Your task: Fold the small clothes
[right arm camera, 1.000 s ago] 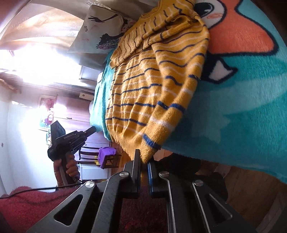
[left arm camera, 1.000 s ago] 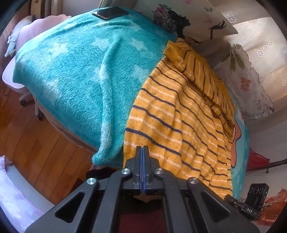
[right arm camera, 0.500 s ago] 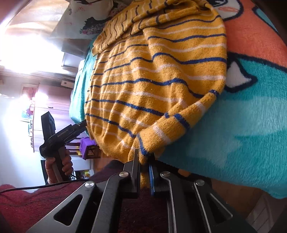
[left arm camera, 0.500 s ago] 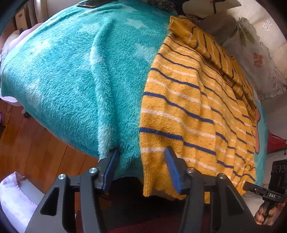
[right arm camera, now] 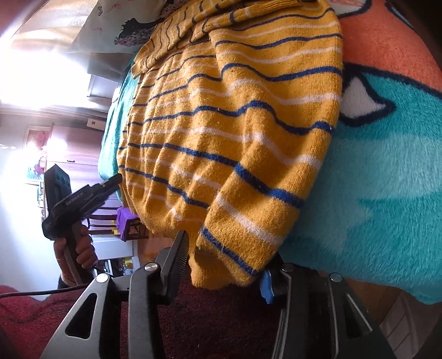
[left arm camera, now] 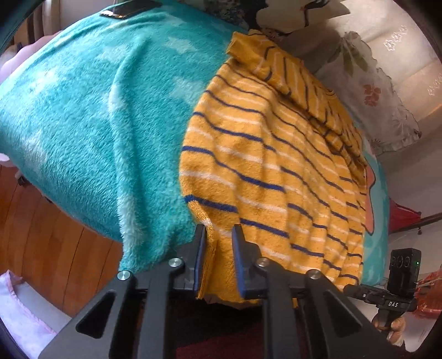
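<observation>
A yellow sweater (left arm camera: 276, 165) with blue and white stripes lies on a teal fleece blanket (left arm camera: 96, 124) on a bed, its hem hanging over the near edge. My left gripper (left arm camera: 219, 234) is partly open, its jaws around the sweater's bottom left hem corner. In the right wrist view the sweater (right arm camera: 234, 138) fills the middle. My right gripper (right arm camera: 225, 256) is open wide, its jaws on either side of the bottom right hem corner, which hangs loose between them. A sleeve is folded across the sweater's top.
Patterned pillows (left arm camera: 373, 91) lie at the head of the bed. A dark phone (left arm camera: 129, 8) rests on the blanket's far side. Wooden floor (left arm camera: 49, 234) lies below the bed edge. An orange cartoon print (right arm camera: 386, 49) is on the blanket.
My right gripper, shut on the hem corner before, has opened wide and let it go. My left gripper opened wide, then narrowed around the left hem corner.
</observation>
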`<move>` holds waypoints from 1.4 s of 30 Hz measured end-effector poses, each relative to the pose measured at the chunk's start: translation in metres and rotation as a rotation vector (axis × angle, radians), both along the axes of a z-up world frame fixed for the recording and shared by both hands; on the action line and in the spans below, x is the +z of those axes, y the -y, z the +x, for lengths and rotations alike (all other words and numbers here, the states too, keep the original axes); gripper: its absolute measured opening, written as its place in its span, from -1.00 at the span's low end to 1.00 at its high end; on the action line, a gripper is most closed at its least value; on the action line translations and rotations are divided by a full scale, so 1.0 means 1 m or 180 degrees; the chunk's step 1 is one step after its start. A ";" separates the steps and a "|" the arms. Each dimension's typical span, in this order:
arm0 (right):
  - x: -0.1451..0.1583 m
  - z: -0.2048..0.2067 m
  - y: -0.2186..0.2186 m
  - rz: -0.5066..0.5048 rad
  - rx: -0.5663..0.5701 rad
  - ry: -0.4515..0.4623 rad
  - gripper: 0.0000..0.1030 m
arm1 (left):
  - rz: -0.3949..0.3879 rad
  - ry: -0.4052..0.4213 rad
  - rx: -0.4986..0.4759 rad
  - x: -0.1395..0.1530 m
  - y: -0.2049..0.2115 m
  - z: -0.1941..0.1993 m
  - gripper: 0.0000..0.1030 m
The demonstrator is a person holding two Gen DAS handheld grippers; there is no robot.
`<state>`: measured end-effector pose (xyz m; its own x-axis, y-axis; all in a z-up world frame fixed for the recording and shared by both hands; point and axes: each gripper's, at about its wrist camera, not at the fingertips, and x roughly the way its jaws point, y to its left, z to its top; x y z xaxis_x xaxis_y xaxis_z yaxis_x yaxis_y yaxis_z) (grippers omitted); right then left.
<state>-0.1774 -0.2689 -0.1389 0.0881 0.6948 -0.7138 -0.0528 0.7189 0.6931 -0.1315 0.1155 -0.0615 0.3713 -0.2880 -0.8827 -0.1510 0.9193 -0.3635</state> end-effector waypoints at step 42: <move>0.112 0.242 0.058 0.0229 -0.0992 0.0920 -0.73 | 0.0030 0.0418 -0.0170 0.066 0.048 0.305 -0.79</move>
